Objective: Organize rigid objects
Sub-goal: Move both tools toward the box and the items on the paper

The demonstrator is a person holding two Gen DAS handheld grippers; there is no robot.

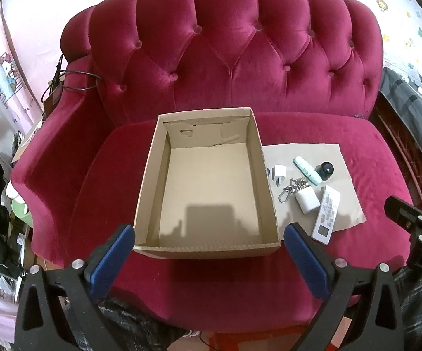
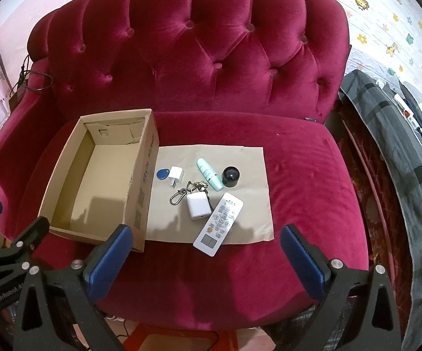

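An open cardboard box (image 1: 152,158) (image 2: 143,161) stands on the red sofa seat, with nothing in it. Right of it, on a brown paper sheet (image 2: 252,161), lie a white remote (image 2: 219,224) (image 1: 326,214), a white charger case (image 2: 197,205) with a key ring (image 2: 178,194), a small white plug (image 2: 176,175), a blue key fob (image 2: 162,173), a mint tube (image 2: 209,173) and a black cap (image 2: 230,177). My left gripper (image 1: 209,235) is open in front of the box. My right gripper (image 2: 206,235) is open in front of the remote. Both hold nothing.
The tufted red velvet sofa (image 2: 199,46) has a raised left arm (image 1: 53,146). A dark plaid cloth (image 2: 401,146) lies right of the sofa. Clutter and a cable (image 1: 70,82) sit at the left.
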